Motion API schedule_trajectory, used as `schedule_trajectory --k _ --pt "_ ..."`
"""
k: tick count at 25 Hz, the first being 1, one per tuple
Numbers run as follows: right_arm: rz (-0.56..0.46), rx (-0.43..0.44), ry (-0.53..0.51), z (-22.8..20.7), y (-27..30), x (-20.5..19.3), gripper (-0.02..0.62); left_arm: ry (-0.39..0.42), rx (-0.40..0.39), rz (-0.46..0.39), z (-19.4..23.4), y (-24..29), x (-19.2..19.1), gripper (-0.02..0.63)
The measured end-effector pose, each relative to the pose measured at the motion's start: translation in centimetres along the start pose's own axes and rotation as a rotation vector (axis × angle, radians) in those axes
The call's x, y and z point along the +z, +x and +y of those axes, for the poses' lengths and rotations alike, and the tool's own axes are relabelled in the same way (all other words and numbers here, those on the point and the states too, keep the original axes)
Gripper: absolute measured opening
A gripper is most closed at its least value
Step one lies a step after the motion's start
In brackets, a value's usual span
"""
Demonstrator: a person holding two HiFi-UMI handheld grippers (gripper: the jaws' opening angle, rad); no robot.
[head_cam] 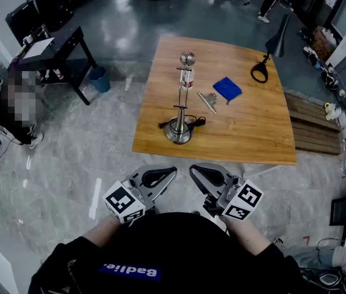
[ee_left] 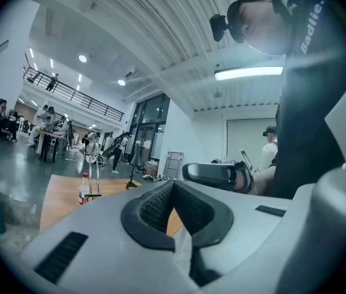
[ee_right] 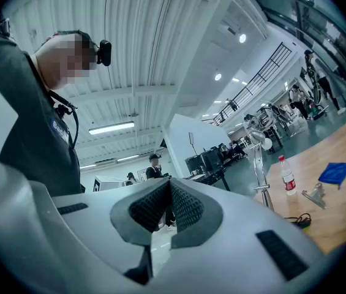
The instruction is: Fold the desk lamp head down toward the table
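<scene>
The silver desk lamp stands upright near the wooden table's front left. Its round base rests on the wood, and its ball-shaped head is up at the top of the pole. It also shows in the left gripper view as the lamp and in the right gripper view as the lamp. My left gripper and right gripper hover side by side close to my body, short of the table's front edge. Both are shut and hold nothing. The pads meet in the left gripper view and in the right gripper view.
A water bottle stands just behind the lamp. A metal clip and a blue cloth lie to its right. A black lamp sits at the far right corner. A black side table and a blue bin stand to the left.
</scene>
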State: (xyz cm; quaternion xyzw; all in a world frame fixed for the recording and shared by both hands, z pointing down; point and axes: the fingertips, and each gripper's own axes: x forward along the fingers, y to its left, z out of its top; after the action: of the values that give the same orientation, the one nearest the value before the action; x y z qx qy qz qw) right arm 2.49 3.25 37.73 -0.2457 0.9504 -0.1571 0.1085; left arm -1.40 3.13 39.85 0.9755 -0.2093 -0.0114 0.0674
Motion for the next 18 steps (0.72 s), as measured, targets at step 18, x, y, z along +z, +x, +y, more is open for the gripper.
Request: schedule_trajectory --k 18 --pt "0.016 -0.106 -0.138 -1.4 2.2 0.9 0.005 0.015 -0.020 0.014 1.3 -1.1 -0.2 0.009"
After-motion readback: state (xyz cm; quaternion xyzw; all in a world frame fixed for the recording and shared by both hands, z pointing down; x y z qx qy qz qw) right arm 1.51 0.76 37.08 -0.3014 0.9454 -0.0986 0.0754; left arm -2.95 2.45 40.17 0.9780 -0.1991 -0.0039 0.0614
